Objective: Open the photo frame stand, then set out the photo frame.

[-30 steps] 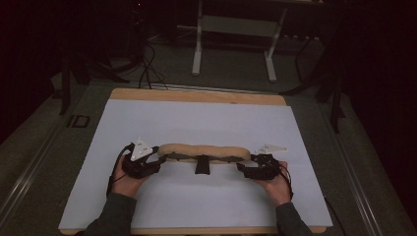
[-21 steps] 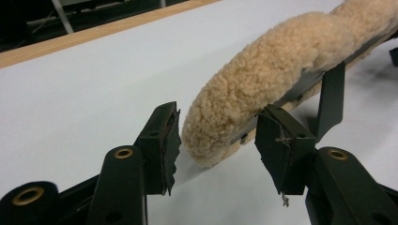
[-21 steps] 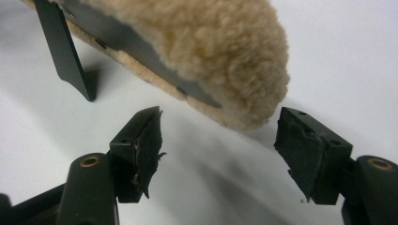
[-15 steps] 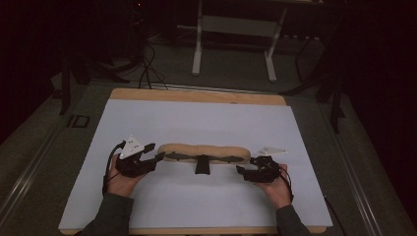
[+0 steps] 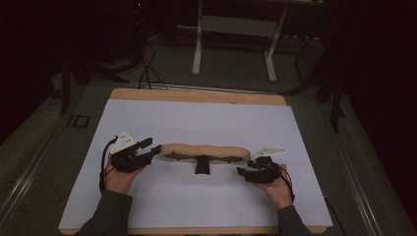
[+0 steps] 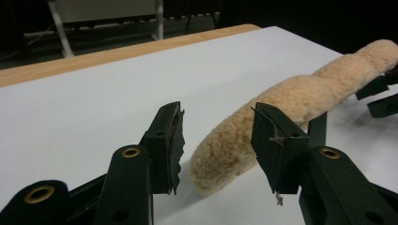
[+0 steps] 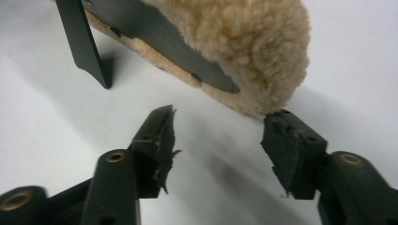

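Note:
A long tan fleecy pad [image 5: 206, 150] with a short black handle [image 5: 201, 166] lies across a white sheet [image 5: 196, 118]. My left gripper [image 5: 150, 147] is at its left end with the jaws open. They have just been closing. In the left gripper view the pad's end [image 6: 220, 164] sits at the mouth of my left gripper [image 6: 216, 145], and neither jaw touches it. My right gripper [image 5: 243, 172] is at the pad's right end, open and also just closing. Nothing lies between the jaws of my right gripper [image 7: 218, 140]. The fleecy end [image 7: 253, 47] and its black backing plate [image 7: 164, 33] are just beyond the tips.
The sheet covers a wooden table [image 5: 196, 96] whose far edge shows bare. Behind the table stand the metal legs of a frame [image 5: 233, 44]. Cables [image 5: 147, 59] lie on the dark floor. The right gripper's jaws [image 6: 380, 93] appear at the pad's far end.
Both hands stay at the pad's ends. The left gripper has shifted slightly, and the right gripper's jaws look a little narrower. The pad has not moved.

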Tool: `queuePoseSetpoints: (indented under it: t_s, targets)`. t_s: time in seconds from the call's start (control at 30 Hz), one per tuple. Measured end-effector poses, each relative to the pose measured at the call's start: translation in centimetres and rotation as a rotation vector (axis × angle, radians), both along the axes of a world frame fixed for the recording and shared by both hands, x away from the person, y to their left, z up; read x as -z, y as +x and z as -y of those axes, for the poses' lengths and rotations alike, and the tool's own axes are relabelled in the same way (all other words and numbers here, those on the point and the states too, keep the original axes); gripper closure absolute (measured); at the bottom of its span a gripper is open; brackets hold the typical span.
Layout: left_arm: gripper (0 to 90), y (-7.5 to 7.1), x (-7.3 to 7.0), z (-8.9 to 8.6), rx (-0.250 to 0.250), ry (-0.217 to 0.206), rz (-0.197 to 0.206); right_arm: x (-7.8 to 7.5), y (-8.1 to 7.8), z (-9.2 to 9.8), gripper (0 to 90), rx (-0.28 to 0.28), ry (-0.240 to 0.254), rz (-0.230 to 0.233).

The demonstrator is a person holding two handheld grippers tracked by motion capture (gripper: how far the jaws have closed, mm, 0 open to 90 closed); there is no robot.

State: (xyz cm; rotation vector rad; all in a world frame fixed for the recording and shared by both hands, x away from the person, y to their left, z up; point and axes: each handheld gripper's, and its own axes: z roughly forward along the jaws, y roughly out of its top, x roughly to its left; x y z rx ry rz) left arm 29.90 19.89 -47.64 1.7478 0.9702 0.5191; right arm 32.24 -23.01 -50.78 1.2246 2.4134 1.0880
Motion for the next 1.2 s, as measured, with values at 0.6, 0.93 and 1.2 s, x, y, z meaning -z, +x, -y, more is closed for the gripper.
queuePoseSetpoints:
  t_s: [0.6,0.93,1.2]
  targets:
    - [57.1,0.6,0.1,-0.1,-0.06,0.01,-0.001,-0.4,-0.4,-0.2,57.2,-0.078,0.016,-0.023]
    - [61.4,1.3,0.7,0.1,-0.079,0.03,-0.019,-0.4,-0.4,-0.6,57.3,-0.094,0.032,-0.022]
    - [68.0,1.8,1.4,0.3,-0.091,0.034,-0.048,-0.5,-0.4,-0.7,63.0,-0.101,0.056,-0.021]
